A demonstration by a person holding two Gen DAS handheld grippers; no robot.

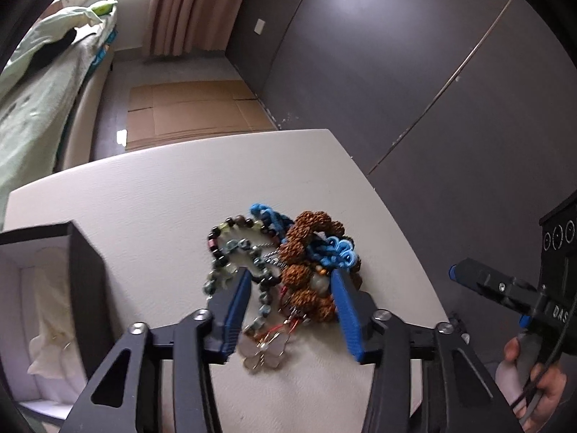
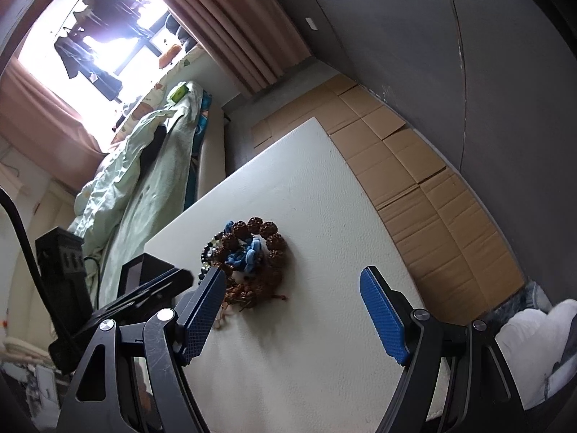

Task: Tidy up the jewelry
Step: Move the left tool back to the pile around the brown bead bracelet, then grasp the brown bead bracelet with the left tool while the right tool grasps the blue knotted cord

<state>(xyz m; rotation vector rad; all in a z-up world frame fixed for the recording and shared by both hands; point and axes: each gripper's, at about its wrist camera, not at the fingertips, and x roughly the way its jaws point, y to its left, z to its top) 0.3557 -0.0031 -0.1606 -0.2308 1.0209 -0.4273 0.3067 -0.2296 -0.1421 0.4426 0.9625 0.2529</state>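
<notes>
Where the white table (image 1: 144,198) carries the work, a tangled jewelry heap (image 1: 285,270) lies near its middle: a brown knobbly-bead bracelet (image 1: 306,238), blue knotted cord (image 1: 339,252), a strand of dark and greenish glass beads (image 1: 223,252), and a pale butterfly pendant (image 1: 267,353) at the near edge of the pile.

The left gripper (image 1: 292,281) is down at the heap with its jaws spread, the blue pads (image 1: 238,306) flanking the beads on either side; nothing is clenched between them. A black open box (image 1: 72,288) with pale lining stands on the table just beside it, to its left.

The right gripper (image 2: 292,281) hangs above the table with its jaws wide and released, holding nothing; the heap lies ahead of its left finger. In the left wrist view this tool shows at the right edge, held by the person's hand (image 1: 541,389).

Legible writing: white letters "DAS" on the right tool's body, the remainder cut off. No other marking can be read.

Flattened cardboard (image 2: 414,151) covers the floor beyond the table.
</notes>
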